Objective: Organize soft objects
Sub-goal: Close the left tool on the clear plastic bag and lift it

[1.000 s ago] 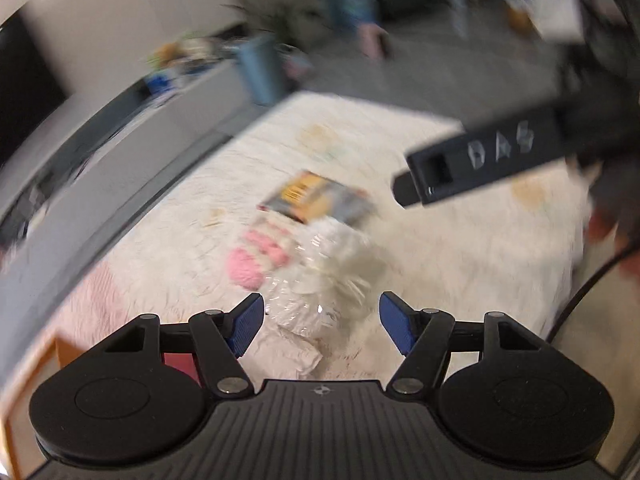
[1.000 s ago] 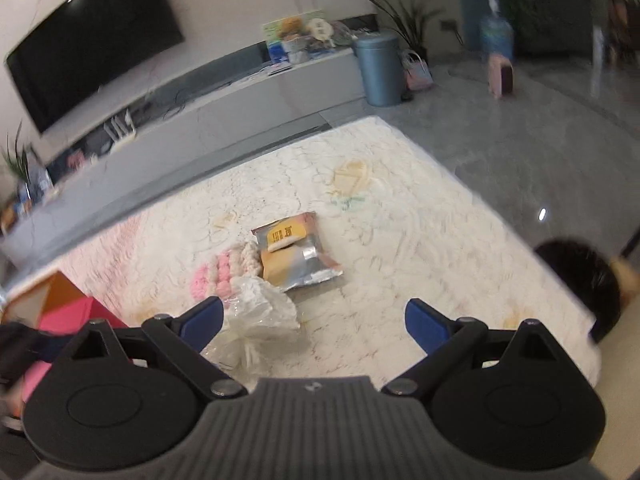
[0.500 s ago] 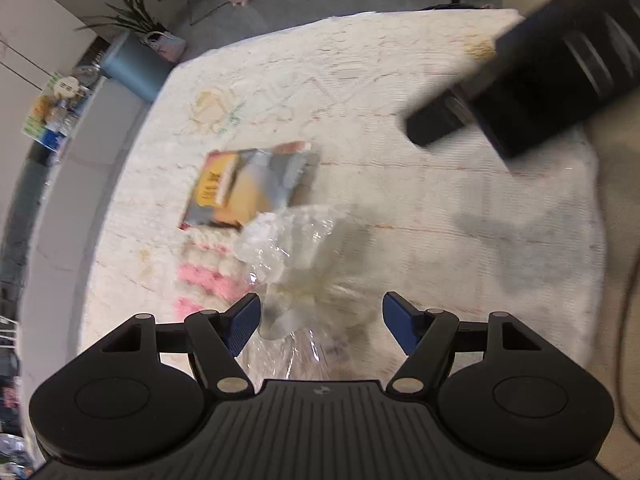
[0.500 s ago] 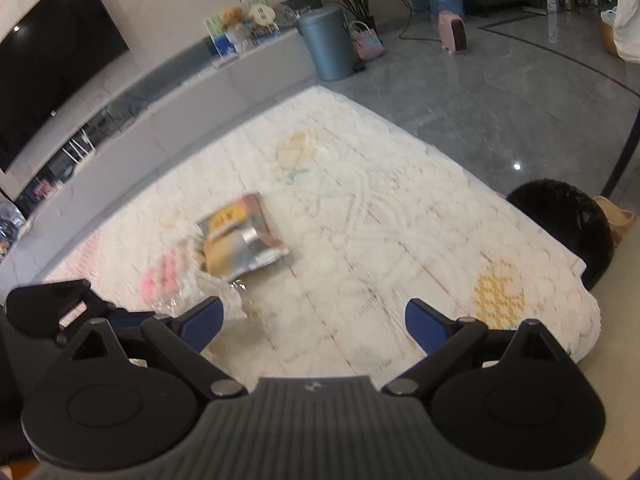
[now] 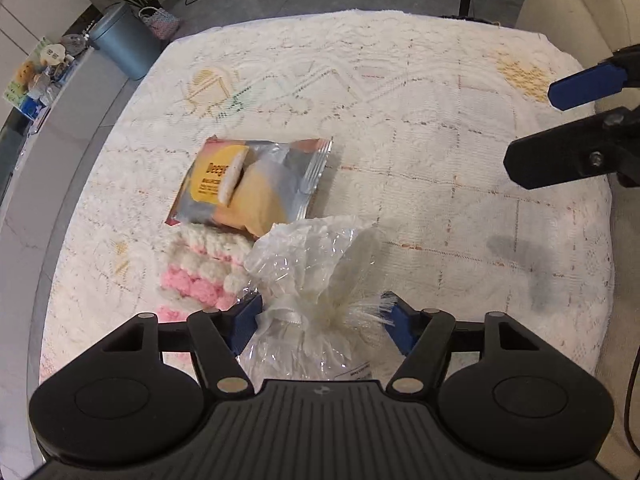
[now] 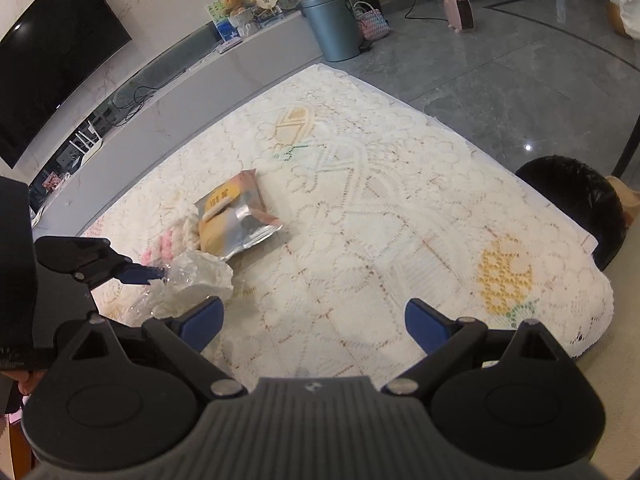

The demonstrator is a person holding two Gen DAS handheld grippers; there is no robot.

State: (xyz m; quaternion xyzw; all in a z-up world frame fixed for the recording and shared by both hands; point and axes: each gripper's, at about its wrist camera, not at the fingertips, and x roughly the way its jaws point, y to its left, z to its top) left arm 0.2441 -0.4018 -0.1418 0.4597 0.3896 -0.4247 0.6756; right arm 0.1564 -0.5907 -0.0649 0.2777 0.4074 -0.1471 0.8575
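Left wrist view: the left gripper [image 5: 322, 322] points steeply down over the clear plastic bag [image 5: 312, 264], which lies on the white lace cloth [image 5: 420, 128]. The bag's gathered neck, tied with a pale ribbon, sits between the two blue pads [image 5: 244, 318]. The jaws are closing, and the pads flank the neck without visibly pinching it, so nothing is gripped yet. Just beyond the bag lies the snack packet [image 5: 248, 184], silver and yellow, its near corner tucked behind the bag's crumpled top. To the left of the bag, touching it, is the pink and white knitted piece [image 5: 196, 272], partly under the packet's edge. Well to the right of the bag, the right gripper [image 5: 576, 120] reaches in from the frame edge, above the cloth.

Right wrist view: the right gripper [image 6: 314, 326] has its blue pads spread wide with only bare cloth [image 6: 360, 208] between them; it holds nothing. The plastic bag [image 6: 196, 280] is off to the left of this gripper, just past its left pad. One blue finger of the left gripper [image 6: 140, 274] touches the bag's far side. Beyond the bag lie the snack packet [image 6: 234, 216] and, beside it, the knitted piece [image 6: 172, 240]. A dark sleeve [image 6: 14, 272] fills the left edge, behind the bag.
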